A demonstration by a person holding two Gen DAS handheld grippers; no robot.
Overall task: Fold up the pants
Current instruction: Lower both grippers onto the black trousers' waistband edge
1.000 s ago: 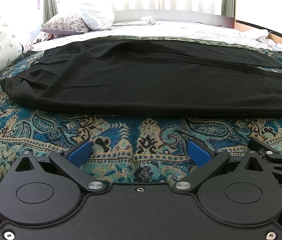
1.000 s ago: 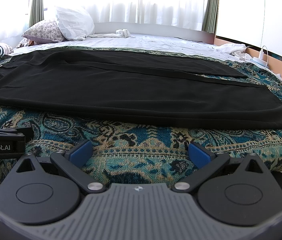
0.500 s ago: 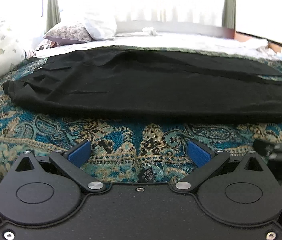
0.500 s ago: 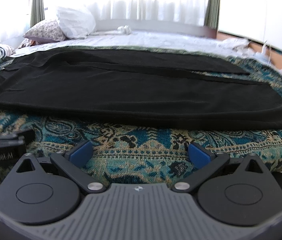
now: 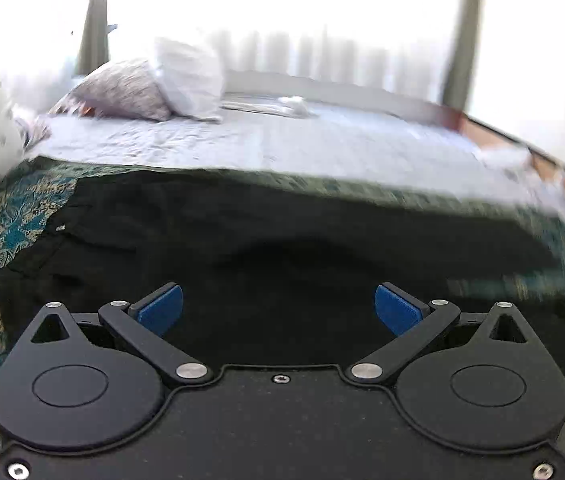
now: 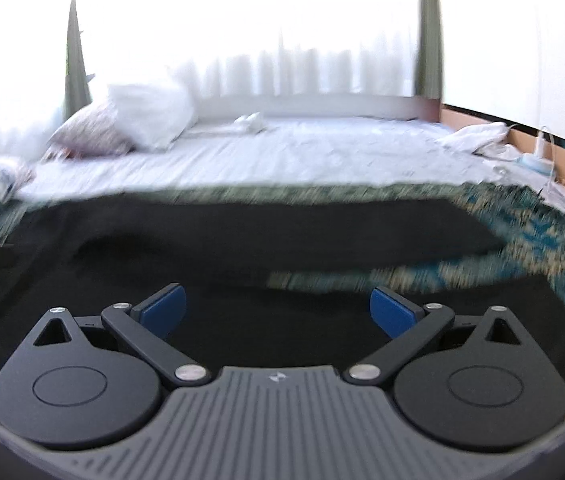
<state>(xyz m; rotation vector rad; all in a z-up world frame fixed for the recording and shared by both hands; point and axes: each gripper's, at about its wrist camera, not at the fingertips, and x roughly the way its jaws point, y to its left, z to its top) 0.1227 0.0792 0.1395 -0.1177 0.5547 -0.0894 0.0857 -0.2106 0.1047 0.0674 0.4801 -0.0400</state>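
The left gripper (image 5: 278, 308) is held level, its two blue-padded fingers (image 5: 161, 309) spread wide apart with nothing between them. The right gripper (image 6: 277, 309) is posed likewise, its fingers (image 6: 392, 314) fully parted and nothing clamped.

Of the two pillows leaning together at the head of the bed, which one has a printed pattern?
The left pillow, low and covered in a small dark print. The pillow leaning on its right side is plain white.

Bedroom: bed (image 6: 282, 152), pillows (image 5: 150, 84), curtains (image 6: 302, 68)
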